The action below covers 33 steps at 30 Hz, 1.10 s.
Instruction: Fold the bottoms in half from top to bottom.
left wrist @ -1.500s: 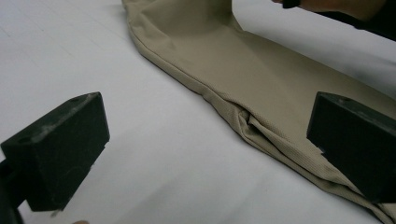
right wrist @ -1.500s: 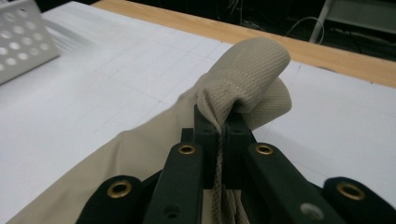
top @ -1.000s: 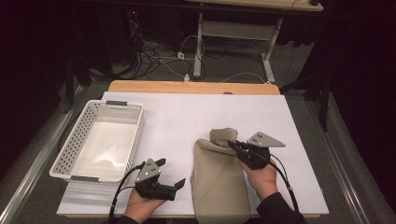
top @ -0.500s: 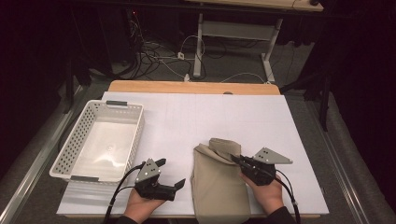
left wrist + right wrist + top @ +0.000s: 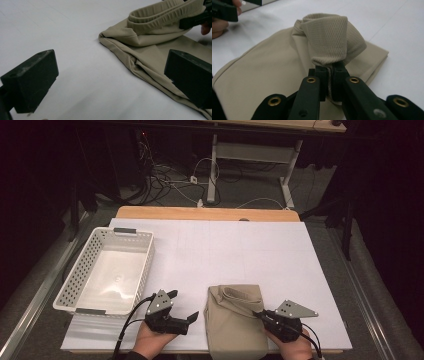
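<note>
A tan garment (image 5: 231, 330) with an elastic waistband lies folded at the table's near edge, its top end doubled back on itself. My right gripper (image 5: 260, 314) is shut on a bunched fold of that waistband (image 5: 329, 45), at the cloth's right side. The right gripper view has the jaws (image 5: 329, 75) pressed together on the fabric. My left gripper (image 5: 183, 305) rests open on the white sheet just left of the garment (image 5: 155, 47), touching nothing. Its pads (image 5: 32, 80) stand wide apart with only bare sheet between them.
A white perforated basket (image 5: 145, 265) stands empty at the left of the table. A white sheet (image 5: 225, 250) covers the tabletop, with a wooden strip (image 5: 205, 213) at the far edge. Cables and a desk frame lie on the floor beyond.
My right gripper has drawn the pinched waistband toward the near edge and lower, doubling the garment's top over itself. The left gripper has stayed put.
</note>
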Available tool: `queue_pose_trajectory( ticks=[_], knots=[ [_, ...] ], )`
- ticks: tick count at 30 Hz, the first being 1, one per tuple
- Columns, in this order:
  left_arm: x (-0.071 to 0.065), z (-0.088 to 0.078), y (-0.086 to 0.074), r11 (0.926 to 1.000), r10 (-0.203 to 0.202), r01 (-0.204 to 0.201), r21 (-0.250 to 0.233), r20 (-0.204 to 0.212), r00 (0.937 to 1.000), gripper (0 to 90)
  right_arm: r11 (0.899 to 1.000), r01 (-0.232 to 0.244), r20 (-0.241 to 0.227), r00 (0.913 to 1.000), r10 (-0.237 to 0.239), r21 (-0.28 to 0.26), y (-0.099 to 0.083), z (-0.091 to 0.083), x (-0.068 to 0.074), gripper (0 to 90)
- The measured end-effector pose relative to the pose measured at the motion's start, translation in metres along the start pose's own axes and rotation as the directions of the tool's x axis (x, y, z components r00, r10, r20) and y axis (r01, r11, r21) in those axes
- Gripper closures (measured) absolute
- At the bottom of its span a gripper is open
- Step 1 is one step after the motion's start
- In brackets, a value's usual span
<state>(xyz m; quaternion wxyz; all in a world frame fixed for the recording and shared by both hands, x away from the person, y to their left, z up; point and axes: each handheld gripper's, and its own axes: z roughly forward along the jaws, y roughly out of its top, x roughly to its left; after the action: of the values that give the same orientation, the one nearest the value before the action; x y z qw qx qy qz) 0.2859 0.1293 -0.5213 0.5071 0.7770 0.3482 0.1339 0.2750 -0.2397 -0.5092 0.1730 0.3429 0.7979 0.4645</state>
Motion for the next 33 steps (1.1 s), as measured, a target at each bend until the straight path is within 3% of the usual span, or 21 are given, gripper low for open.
queue_pose_trajectory(
  ticks=[5, 8, 12, 19, 22, 28, 30, 33],
  knots=[
    [0.000, 0.002, 0.001, 0.9998, 0.001, -0.001, 0.021, 0.005, 1.0000, 0.0, 0.999, -0.014, -0.007, 0.9999, 0.014, 0.035, -0.007, -0.006, 0.002, 87.6],
    [0.002, 0.004, 0.003, 0.9989, -0.019, 0.018, 0.043, 0.008, 0.9998, 0.3, 0.998, -0.008, -0.004, 1.0000, 0.008, 0.055, -0.010, -0.005, 0.002, 87.3],
    [0.005, 0.007, 0.007, 0.9957, -0.035, 0.037, 0.085, -0.025, 0.9991, 0.5, 0.996, -0.005, -0.003, 1.0000, 0.005, 0.091, -0.013, -0.002, 0.000, 87.0],
    [-0.008, 0.022, 0.024, 0.9917, -0.019, 0.021, 0.127, -0.011, 0.9998, 15.7, 0.995, 0.002, -0.002, 1.0000, -0.002, 0.104, -0.012, -0.001, -0.001, 86.9],
    [-0.019, 0.032, 0.037, 0.9935, 0.010, -0.012, 0.114, 0.017, 0.9998, 28.5, 0.994, 0.002, -0.002, 1.0000, -0.002, 0.109, -0.012, 0.000, 0.000, 86.9],
    [-0.033, 0.060, 0.058, 0.9937, 0.003, -0.012, 0.111, 0.082, 0.9966, 40.4, 0.994, 0.003, -0.006, 1.0000, -0.002, 0.112, -0.012, 0.001, -0.001, 86.8],
    [-0.039, 0.071, 0.061, 0.9889, 0.015, -0.028, 0.146, 0.092, 0.9957, 41.8, 0.993, 0.006, -0.005, 1.0000, -0.005, 0.114, -0.012, 0.001, -0.001, 86.8],
    [-0.041, 0.088, 0.060, 0.9744, 0.021, -0.037, 0.222, 0.077, 0.9968, 47.8, 0.993, 0.002, -0.002, 1.0000, -0.002, 0.114, -0.012, 0.001, -0.001, 86.8]
  ],
)
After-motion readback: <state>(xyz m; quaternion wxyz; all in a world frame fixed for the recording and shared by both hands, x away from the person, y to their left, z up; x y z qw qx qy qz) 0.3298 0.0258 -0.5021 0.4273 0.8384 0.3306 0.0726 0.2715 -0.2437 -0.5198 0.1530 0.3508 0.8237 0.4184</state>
